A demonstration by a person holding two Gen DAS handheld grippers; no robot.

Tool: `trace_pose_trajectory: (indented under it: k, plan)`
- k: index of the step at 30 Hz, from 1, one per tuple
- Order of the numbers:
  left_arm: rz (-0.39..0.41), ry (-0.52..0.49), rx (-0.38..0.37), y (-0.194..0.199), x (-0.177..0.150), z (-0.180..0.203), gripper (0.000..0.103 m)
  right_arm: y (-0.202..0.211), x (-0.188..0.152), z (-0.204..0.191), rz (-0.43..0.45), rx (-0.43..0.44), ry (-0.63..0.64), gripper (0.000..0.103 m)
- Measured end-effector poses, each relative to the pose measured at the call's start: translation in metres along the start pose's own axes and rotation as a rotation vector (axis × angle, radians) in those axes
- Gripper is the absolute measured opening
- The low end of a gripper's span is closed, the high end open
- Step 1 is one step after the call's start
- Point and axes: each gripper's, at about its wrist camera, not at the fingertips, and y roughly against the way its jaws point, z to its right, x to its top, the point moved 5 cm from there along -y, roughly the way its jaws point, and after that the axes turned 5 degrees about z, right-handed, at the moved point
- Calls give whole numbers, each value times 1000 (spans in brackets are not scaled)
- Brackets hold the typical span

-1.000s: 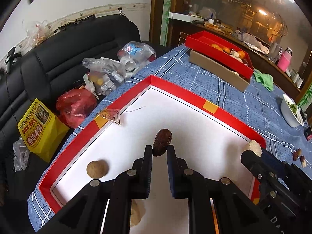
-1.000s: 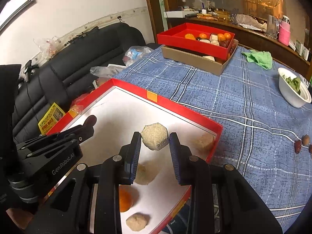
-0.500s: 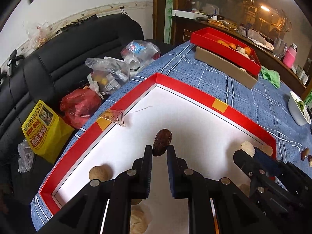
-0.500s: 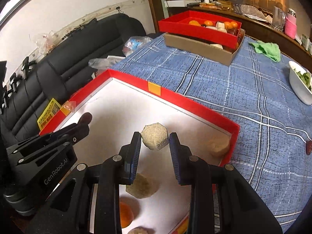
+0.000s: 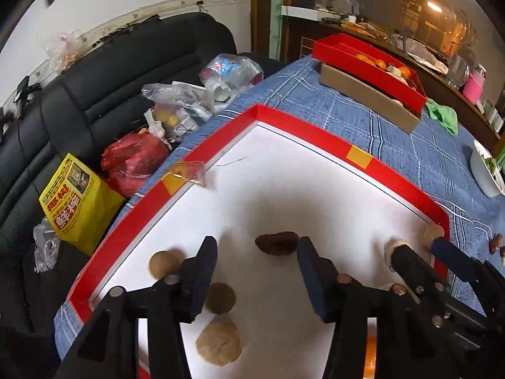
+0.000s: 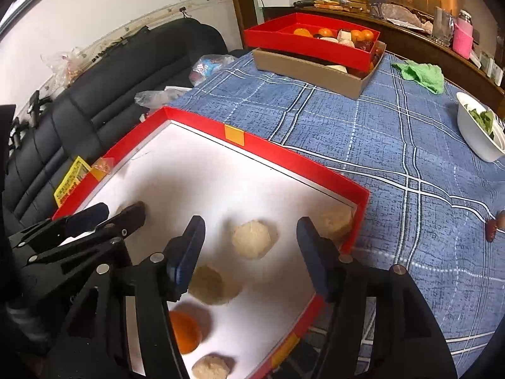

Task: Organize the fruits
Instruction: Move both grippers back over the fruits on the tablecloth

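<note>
The big red-walled tray with the white floor [image 5: 202,158] sits at the corner of the blue plaid tablecloth [image 6: 394,145], and everything I am sorting lies inside it. The largest piece near me is the pale, rough, faceted rice-like ball [image 6: 251,242], resting on the white floor between the spread fingers of my right claw [image 6: 251,249], touching neither pad. I judge it light but crumbly, so I would take it across its widest middle with a gentle squeeze. Smaller is the dark brown wrinkled date [image 5: 277,243], lying flat on the tray floor between the fingers of my left claw [image 5: 256,267], which also stands wide apart and holds nothing. The date looks light, slightly soft and a little glossy; gripping across its short waist seems safest, since the tapered ends could slip out. Both my claws hang low over the near part of the tray, tilted downward and pointing toward the far wall, left beside right, close enough that each shows at the edge of the other's view.
</note>
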Motion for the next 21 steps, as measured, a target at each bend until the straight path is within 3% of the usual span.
trace_pose_trajectory:
  k: [5,7,12,15,21]
  plan:
    - [43,14,1,25,3,-1,58,23,-1,3,31,-7,2,73]
    - [71,15,-6,39,4,1,58,37,-2,6,54,-4,2,73]
    - [221,12,-79,90,1,28,63,81,-11,29,122,-24,-5,75]
    - [283,-49,-161,112,-9,70,67,109,-28,65,162,-68,-40,80]
    - [244,-232,-255,111,-40,165,67,146,-68,181,195,-236,-220,79]
